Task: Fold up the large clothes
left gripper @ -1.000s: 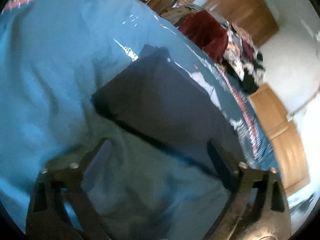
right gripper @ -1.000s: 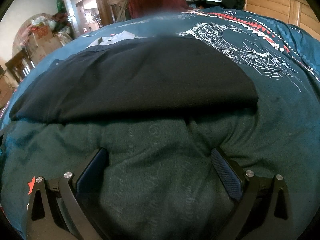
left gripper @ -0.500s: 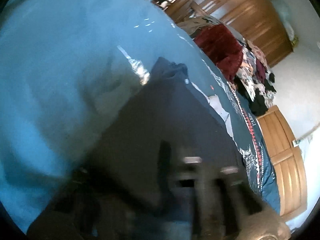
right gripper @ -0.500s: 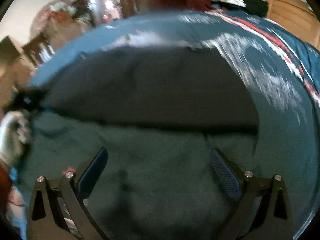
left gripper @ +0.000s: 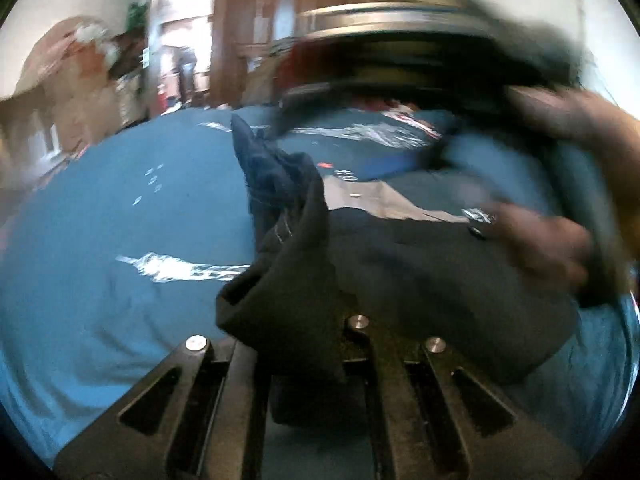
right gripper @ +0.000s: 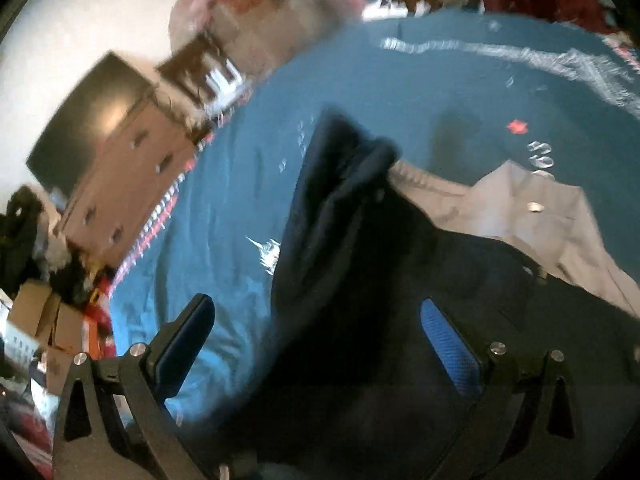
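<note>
Half folded: left gripper (left gripper: pixel 304 344) pinching dark garment (left gripper: pixel 420 272) edge on bed (left gripper: pixel 100 240); right gripper (right gripper: pixel 316 332) wide open, empty; more folds left.

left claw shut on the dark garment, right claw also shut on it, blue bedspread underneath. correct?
Not quite. The right claw is open: the right wrist view shows its fingers wide apart over the dark garment. The left claw is shut on the garment, and the blue bedspread lies underneath.
</note>
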`<state>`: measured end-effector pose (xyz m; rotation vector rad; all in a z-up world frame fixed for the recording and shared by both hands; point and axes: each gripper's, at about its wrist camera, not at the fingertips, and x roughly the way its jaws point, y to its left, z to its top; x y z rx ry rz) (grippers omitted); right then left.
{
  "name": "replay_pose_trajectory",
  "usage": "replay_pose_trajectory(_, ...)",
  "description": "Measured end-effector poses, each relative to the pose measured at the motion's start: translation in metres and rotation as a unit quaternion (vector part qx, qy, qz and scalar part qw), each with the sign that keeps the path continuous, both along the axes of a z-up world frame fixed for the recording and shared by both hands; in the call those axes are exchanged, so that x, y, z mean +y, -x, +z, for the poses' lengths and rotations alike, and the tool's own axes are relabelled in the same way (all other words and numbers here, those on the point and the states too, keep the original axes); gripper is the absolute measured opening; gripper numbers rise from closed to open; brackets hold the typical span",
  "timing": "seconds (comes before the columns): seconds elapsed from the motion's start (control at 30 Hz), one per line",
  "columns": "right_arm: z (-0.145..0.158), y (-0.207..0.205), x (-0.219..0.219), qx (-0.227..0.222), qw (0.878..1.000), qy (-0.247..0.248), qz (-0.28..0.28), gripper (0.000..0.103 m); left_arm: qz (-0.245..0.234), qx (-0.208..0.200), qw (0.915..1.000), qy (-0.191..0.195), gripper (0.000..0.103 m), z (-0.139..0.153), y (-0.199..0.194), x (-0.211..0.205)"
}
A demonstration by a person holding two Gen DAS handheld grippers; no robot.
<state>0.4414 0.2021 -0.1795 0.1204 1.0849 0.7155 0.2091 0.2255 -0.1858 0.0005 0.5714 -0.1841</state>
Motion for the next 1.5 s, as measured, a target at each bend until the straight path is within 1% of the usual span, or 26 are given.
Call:
replay_pose_trajectory(0.03, -0.011, -0.009, -0.001, -0.001, 1.000, 0.019, -0.010, 0.103, -0.011, 0.001, 0.9999, -0.004, 0.003, -0.001, -0.001, -0.007)
replay_pose_trajectory(0.07, -0.022, -0.017, -0.007, -0.006, 0.999, 0.035, -0.017, 0.093, -0.022, 0.002, 0.9997, -0.010, 0.003, -0.003, -0.001, -0.013)
replay_pose_trajectory(0.1, -0.031, -0.021, -0.014, -0.009, 0.999, 0.041, -0.025, 0.067, -0.034, 0.003, 0.9992, -0.020, 0.003, -0.005, -0.001, -0.021)
replay_pose_trajectory(0.13, -0.040, -0.025, -0.030, 0.001, 0.999, 0.023, -0.037, 0.058, -0.044, 0.004, 0.9987, -0.025, 0.003, -0.006, -0.003, -0.030)
replay_pose_trajectory(0.17, -0.051, -0.025, -0.061, 0.027, 0.997, -0.037, -0.067, 0.037, -0.055, 0.006, 0.9981, -0.028, 0.003, -0.006, -0.001, -0.036)
replay_pose_trajectory(0.2, -0.057, -0.019, -0.085, 0.033, 0.993, -0.065, -0.088, 0.017, -0.072, 0.008, 0.9971, -0.025, 0.003, -0.005, -0.002, -0.044)
replay_pose_trajectory(0.27, -0.059, 0.005, -0.128, 0.007, 0.989, -0.065, -0.132, 0.016, -0.123, 0.009, 0.9921, -0.023, 0.003, -0.001, 0.002, -0.072)
replay_pose_trajectory(0.33, -0.065, 0.027, -0.181, 0.007, 0.982, -0.084, -0.169, 0.015, -0.185, 0.027, 0.9823, -0.016, 0.003, -0.002, 0.006, -0.108)
replay_pose_trajectory(0.37, -0.068, 0.035, -0.206, 0.006, 0.979, -0.089, -0.185, 0.015, -0.200, 0.031, 0.9791, -0.018, 0.003, -0.004, 0.005, -0.120)
replay_pose_trajectory(0.4, -0.071, 0.040, -0.229, 0.008, 0.976, -0.084, -0.200, 0.014, -0.224, 0.043, 0.9733, -0.023, 0.003, -0.009, 0.004, -0.142)
replay_pose_trajectory(0.47, -0.075, 0.044, -0.260, 0.015, 0.973, -0.075, -0.219, 0.014, -0.245, 0.056, 0.9677, -0.021, 0.004, -0.012, 0.001, -0.164)
replay_pose_trajectory(0.53, -0.069, 0.048, -0.286, 0.007, 0.971, -0.069, -0.231, 0.013, -0.263, 0.059, 0.9629, -0.012, 0.004, -0.006, -0.003, -0.183)
replay_pose_trajectory(0.63, -0.065, 0.049, -0.314, 0.002, 0.971, -0.084, -0.225, 0.013, -0.271, 0.067, 0.9602, 0.003, 0.008, -0.001, -0.009, -0.202)
replay_pose_trajectory(0.7, -0.090, 0.038, -0.332, 0.038, 0.972, -0.084, -0.217, 0.013, -0.274, 0.094, 0.9571, 0.006, 0.010, -0.017, -0.019, -0.216)
replay_pose_trajectory(0.77, -0.133, 0.022, -0.346, 0.101, 0.968, -0.085, -0.216, 0.013, -0.273, 0.157, 0.9491, -0.019, 0.014, -0.053, -0.034, -0.238)
replay_pose_trajectory(0.8, -0.143, 0.018, -0.350, 0.111, 0.965, -0.094, -0.216, 0.011, -0.264, 0.180, 0.9467, -0.040, 0.020, -0.075, -0.039, -0.247)
replay_pose_trajectory(0.87, -0.152, 0.014, -0.359, 0.124, 0.959, -0.133, -0.219, 0.012, -0.262, 0.158, 0.9512, -0.038, 0.024, -0.076, -0.037, -0.244)
replay_pose_trajectory(0.93, -0.148, 0.021, -0.368, 0.130, 0.956, -0.150, -0.218, 0.019, -0.275, 0.162, 0.9473, -0.029, 0.037, -0.061, -0.029, -0.233)
replay_pose_trajectory(1.0, -0.142, 0.036, -0.380, 0.134, 0.956, -0.159, -0.208, 0.035, -0.285, 0.150, 0.9465, -0.022, 0.041, -0.042, -0.010, -0.213)
replay_pose_trajectory(1.1, -0.136, 0.065, -0.392, 0.139, 0.955, -0.168, -0.201, 0.052, -0.269, 0.102, 0.9578, -0.002, 0.050, -0.011, 0.033, -0.155)
replay_pose_trajectory(1.2, -0.119, 0.101, -0.388, 0.132, 0.957, -0.171, -0.196, 0.057, -0.223, 0.078, 0.9716, 0.002, 0.054, -0.001, 0.057, -0.110)
replay_pose_trajectory(1.27, -0.113, 0.126, -0.381, 0.130, 0.959, -0.169, -0.188, 0.063, -0.188, 0.070, 0.9796, -0.009, 0.058, -0.006, 0.067, -0.081)
replay_pose_trajectory(1.37, -0.106, 0.160, -0.375, 0.126, 0.962, -0.165, -0.180, 0.069, -0.155, 0.086, 0.9838, -0.023, 0.060, -0.022, 0.062, -0.058)
replay_pose_trajectory(1.4, -0.104, 0.168, -0.373, 0.124, 0.961, -0.169, -0.181, 0.070, -0.151, 0.089, 0.9841, -0.029, 0.060, -0.026, 0.058, -0.055)
replay_pose_trajectory(1.47, -0.104, 0.179, -0.368, 0.118, 0.960, -0.174, -0.185, 0.070, -0.152, 0.099, 0.9827, -0.035, 0.061, -0.037, 0.054, -0.071)
replay_pose_trajectory(1.5, -0.104, 0.185, -0.365, 0.113, 0.962, -0.168, -0.183, 0.065, -0.154, 0.104, 0.9819, -0.037, 0.061, -0.044, 0.048, -0.079)
